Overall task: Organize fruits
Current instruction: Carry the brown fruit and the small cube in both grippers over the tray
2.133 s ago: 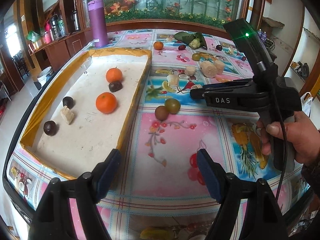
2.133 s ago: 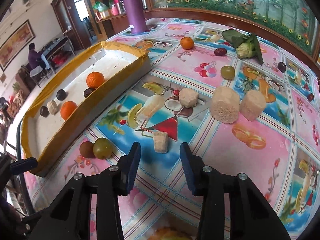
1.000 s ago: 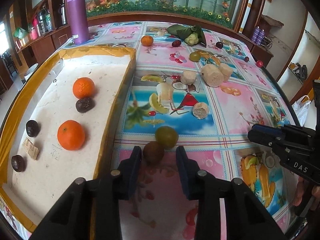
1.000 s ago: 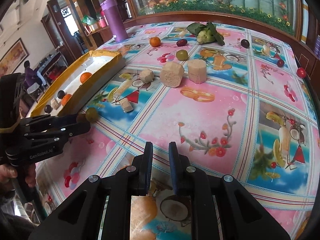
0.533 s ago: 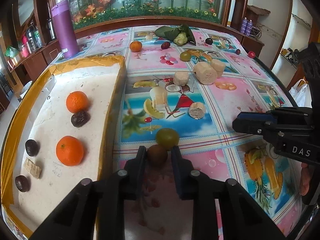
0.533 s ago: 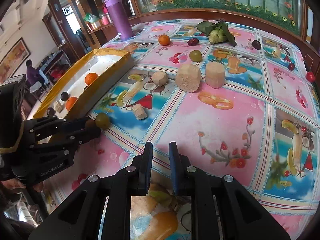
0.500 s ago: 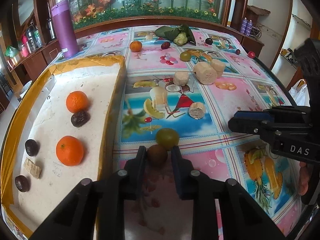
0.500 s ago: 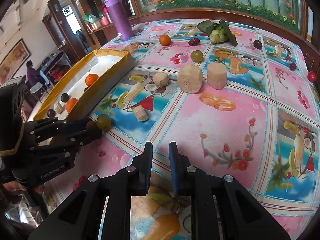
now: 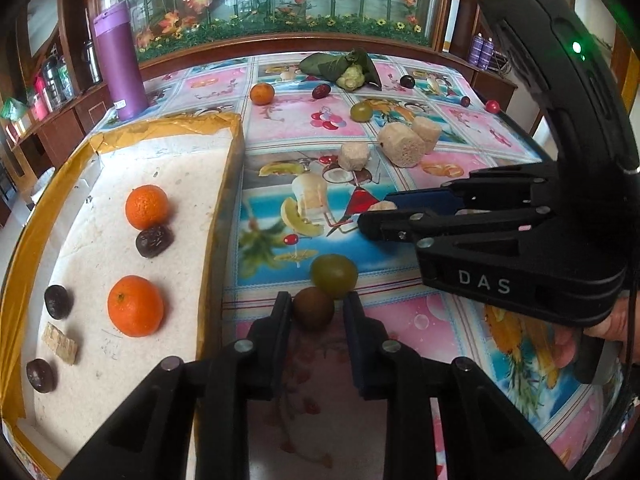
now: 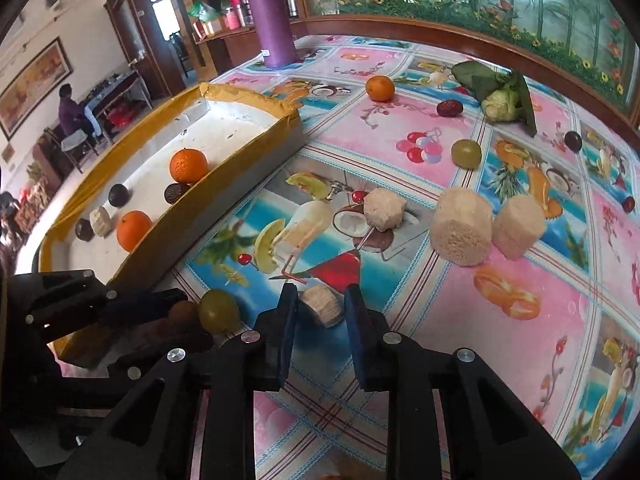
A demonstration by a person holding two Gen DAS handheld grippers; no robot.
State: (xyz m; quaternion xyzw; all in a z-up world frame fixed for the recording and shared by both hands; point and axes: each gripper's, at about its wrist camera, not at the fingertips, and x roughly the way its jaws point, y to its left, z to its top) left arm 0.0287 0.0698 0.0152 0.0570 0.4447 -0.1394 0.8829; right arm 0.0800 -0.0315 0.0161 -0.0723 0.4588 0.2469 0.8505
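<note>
My left gripper (image 9: 313, 312) has its jaws closed around a small brown fruit (image 9: 313, 307) on the tablecloth, beside the tray (image 9: 224, 208). A green fruit (image 9: 334, 275) touches it on the far side. The tray holds two oranges (image 9: 146, 207), dark fruits (image 9: 154, 241) and a beige piece (image 9: 60, 343). My right gripper (image 10: 320, 310) is open, its fingers on either side of a small beige chunk (image 10: 322, 305). The left gripper's fingers (image 10: 136, 308) show in the right wrist view, with the green fruit (image 10: 218, 310) next to them.
Beige cylinders (image 10: 462, 232), another orange (image 10: 380, 88), a green fruit (image 10: 466, 153), dark fruits (image 10: 449, 108) and a leafy vegetable (image 10: 502, 100) lie farther on the table. A purple flask (image 10: 272, 12) stands at the back edge.
The left jaws have stayed around the brown fruit. The right gripper opened and moved left and forward, now straddling the small beige chunk.
</note>
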